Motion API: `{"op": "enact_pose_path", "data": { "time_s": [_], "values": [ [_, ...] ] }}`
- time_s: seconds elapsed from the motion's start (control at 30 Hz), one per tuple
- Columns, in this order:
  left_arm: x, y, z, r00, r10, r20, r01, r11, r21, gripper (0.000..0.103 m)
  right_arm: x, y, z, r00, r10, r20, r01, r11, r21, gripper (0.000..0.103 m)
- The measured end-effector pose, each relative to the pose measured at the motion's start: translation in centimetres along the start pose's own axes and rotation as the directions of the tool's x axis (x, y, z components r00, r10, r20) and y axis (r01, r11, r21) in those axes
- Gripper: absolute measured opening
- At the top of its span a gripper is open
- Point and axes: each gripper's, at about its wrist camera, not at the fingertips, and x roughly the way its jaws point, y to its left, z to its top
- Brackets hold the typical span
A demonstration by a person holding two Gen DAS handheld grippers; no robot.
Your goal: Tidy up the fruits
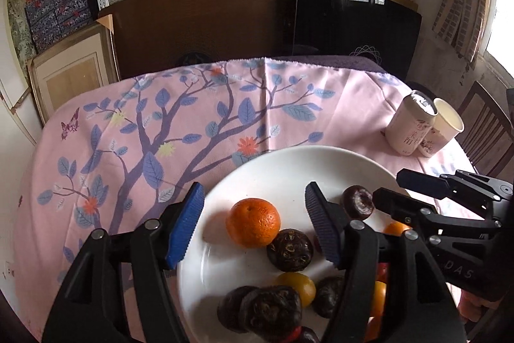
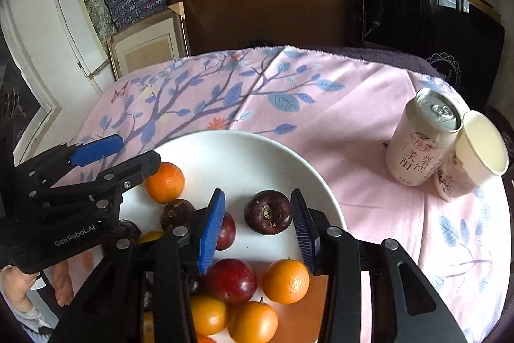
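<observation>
- Both pairs of tongs hang tilted down over a white plate (image 1: 289,163) of fruit on the table, which wears a pink cloth (image 1: 135,130) printed with a blue-leaved tree.
- The left tongs (image 1: 253,227) stand open, with a gap on either side of an orange mandarin (image 1: 252,222); the blue pads do not touch it, and it sits on the plate.
- Just beside that mandarin, touching it, lies a dark wrinkled fruit (image 1: 290,249); more dark fruits and a small yellow one (image 1: 297,286) crowd the near edge.
- The right tongs (image 2: 257,227) are parted, framing a dark purple fruit (image 2: 267,212) that rests on the plate; the right pad looks very close to it, the left pad stands clear, so nothing is gripped.
- Below those tongs sit a red-purple fruit (image 2: 232,280), another mandarin (image 2: 286,281) and two small orange fruits.
- Off to the right of the plate, a pale drink can (image 2: 420,137) and a paper cup (image 2: 472,156) stand touching each other.
- Part of a hand (image 2: 61,282) shows under the left tool, seen from the right camera.
</observation>
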Motion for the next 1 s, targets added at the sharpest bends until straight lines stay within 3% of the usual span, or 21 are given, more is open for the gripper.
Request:
{"op": "enact_pose_path", "data": {
  "time_s": [0.17,0.27,0.53,0.77,1.0],
  "values": [
    [-6.1,-1.1,0.4,0.996,0.002,0.088,-0.004,1.0,0.026,0.065,-6.6,1.7,0.5,0.994,0.013,0.106,-0.011,1.0,-0.024,0.043],
    [-10.3,-2.0,0.3,0.989,0.007,0.148,-0.013,0.999,0.04,0.073,-10.9,2.8,0.2,0.985,0.027,0.17,-0.02,0.999,-0.042,0.043],
    [-20.1,-4.2,-2.1,0.963,0.014,0.267,-0.034,0.997,0.069,0.078,-21.4,5.5,-2.9,0.941,0.096,0.324,-0.07,0.993,-0.091,0.044],
    [-26.1,-4.7,-5.4,0.943,-0.001,0.333,-0.016,0.999,0.048,0.084,-26.7,7.3,-6.3,0.912,0.151,0.381,-0.108,0.985,-0.132,0.05],
    [-27.9,-5.2,-10.8,0.943,0.015,0.333,-0.027,0.999,0.033,0.085,-28.7,7.9,-10.3,0.91,0.166,0.379,-0.111,0.98,-0.163,0.05]
  ]
}}
